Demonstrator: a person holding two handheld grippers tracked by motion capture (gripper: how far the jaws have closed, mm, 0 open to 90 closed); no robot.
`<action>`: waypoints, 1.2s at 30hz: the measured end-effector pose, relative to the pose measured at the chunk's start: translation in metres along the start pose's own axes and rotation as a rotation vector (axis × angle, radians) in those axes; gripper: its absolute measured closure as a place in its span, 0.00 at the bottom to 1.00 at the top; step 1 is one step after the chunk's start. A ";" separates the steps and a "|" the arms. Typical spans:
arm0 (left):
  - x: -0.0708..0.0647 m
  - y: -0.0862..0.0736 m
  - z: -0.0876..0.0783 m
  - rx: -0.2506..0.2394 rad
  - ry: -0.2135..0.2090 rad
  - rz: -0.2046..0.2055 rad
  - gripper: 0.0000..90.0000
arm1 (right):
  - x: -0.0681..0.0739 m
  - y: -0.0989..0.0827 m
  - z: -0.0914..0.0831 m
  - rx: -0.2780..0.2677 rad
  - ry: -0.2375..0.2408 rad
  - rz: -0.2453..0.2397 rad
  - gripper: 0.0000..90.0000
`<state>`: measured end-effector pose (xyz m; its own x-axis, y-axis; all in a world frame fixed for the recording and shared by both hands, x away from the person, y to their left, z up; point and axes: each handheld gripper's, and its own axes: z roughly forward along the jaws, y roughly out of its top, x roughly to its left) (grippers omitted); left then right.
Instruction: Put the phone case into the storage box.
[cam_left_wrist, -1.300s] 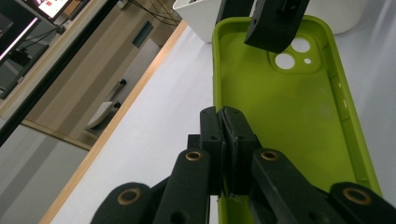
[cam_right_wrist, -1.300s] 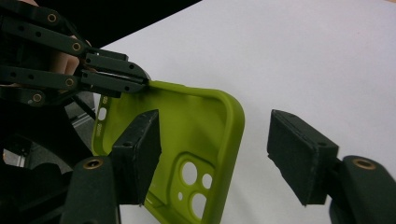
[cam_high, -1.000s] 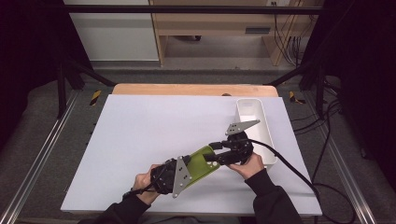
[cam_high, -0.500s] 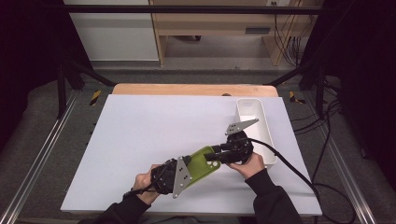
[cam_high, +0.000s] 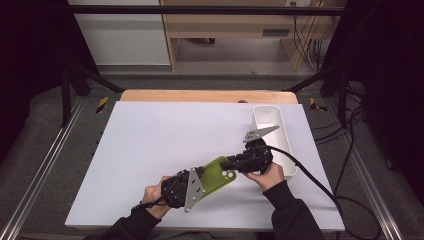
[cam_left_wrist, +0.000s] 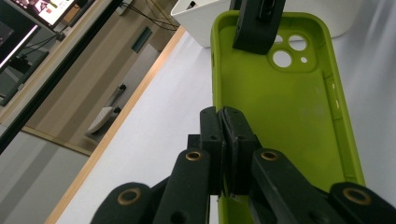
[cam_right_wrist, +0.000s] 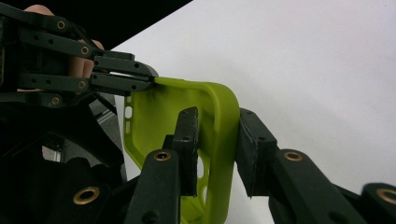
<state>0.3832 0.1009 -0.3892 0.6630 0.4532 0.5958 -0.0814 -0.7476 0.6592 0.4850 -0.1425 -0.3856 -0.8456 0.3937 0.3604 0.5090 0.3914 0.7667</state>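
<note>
A: Where is the green phone case (cam_high: 216, 173) now?

B: It is held above the white counter (cam_high: 165, 145), between the 2 grippers, near the front edge. The left gripper (cam_left_wrist: 225, 135) has its jaws pressed together on the bottom rim of the case. The right gripper (cam_right_wrist: 215, 140) takes the top end, next to the camera holes.

A: Are the right jaws already clamped?

B: They have just been closing, with the case wall between them. In the right gripper view the left jaw seems to touch the inside of the wall, but a thin gap shows at the other jaw, so I judge the grip is not firm yet.

A: What can go wrong from here?

B: The case looks soft. If both hands pull apart or twist, the rim can slip out of the left jaws, because they pinch only a thin edge. If the right jaws close crooked, the wall can fold and spring away. The white tray (cam_high: 280, 145) stands just beside the right hand (cam_high: 267, 175), so a sudden slip may knock it.
</note>
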 end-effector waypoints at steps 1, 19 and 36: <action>0.000 0.000 0.000 0.000 -0.001 0.001 0.97 | 0.000 0.000 0.000 0.001 -0.001 0.000 0.79; 0.000 -0.001 0.002 0.008 -0.006 0.009 0.97 | 0.001 0.000 -0.004 0.013 0.000 -0.007 0.87; 0.000 -0.001 0.004 0.014 -0.008 0.012 0.97 | 0.003 -0.001 -0.005 0.018 -0.016 -0.004 0.88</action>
<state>0.3862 0.0999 -0.3918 0.6681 0.4401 0.6000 -0.0790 -0.7598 0.6453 0.4810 -0.1452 -0.3825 -0.8450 0.4054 0.3489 0.5087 0.4076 0.7584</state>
